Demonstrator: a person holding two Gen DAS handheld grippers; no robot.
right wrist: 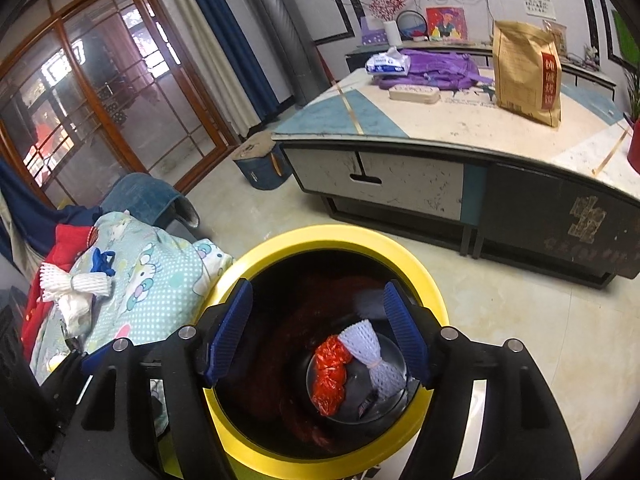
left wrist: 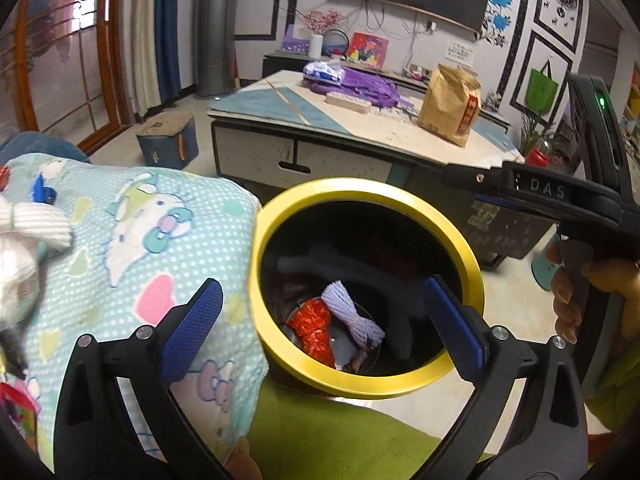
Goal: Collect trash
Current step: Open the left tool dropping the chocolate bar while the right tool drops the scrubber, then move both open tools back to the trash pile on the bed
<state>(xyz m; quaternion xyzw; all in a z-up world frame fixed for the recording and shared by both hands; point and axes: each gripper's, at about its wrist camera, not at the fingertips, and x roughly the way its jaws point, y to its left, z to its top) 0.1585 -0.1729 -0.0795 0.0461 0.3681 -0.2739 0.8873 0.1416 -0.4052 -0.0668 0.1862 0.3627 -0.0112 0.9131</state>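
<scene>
A black bin with a yellow rim (left wrist: 472,264) (right wrist: 434,280) stands on the floor beside a sofa. At its bottom lie a lilac foam fruit net (left wrist: 350,314) (right wrist: 374,354) and a crumpled red wrapper (left wrist: 314,326) (right wrist: 330,376). My left gripper (left wrist: 324,328) hangs open over the bin mouth with nothing between its blue pads. My right gripper (right wrist: 320,332) is also open above the bin, empty; its black body (left wrist: 560,196) shows at the right of the left wrist view. A white foam net (right wrist: 76,284) (left wrist: 36,224), a blue scrap (right wrist: 102,260) and crumpled paper (right wrist: 74,308) lie on the cartoon blanket (right wrist: 160,280).
A low coffee table (right wrist: 480,136) stands behind the bin with a brown paper bag (right wrist: 526,76), a purple bag (right wrist: 436,68) and a tissue pack (right wrist: 388,62). A small blue stool (right wrist: 260,164) sits on the floor. A green sofa cushion (left wrist: 340,436) lies below the bin. A hand (left wrist: 588,292) holds the right gripper's handle.
</scene>
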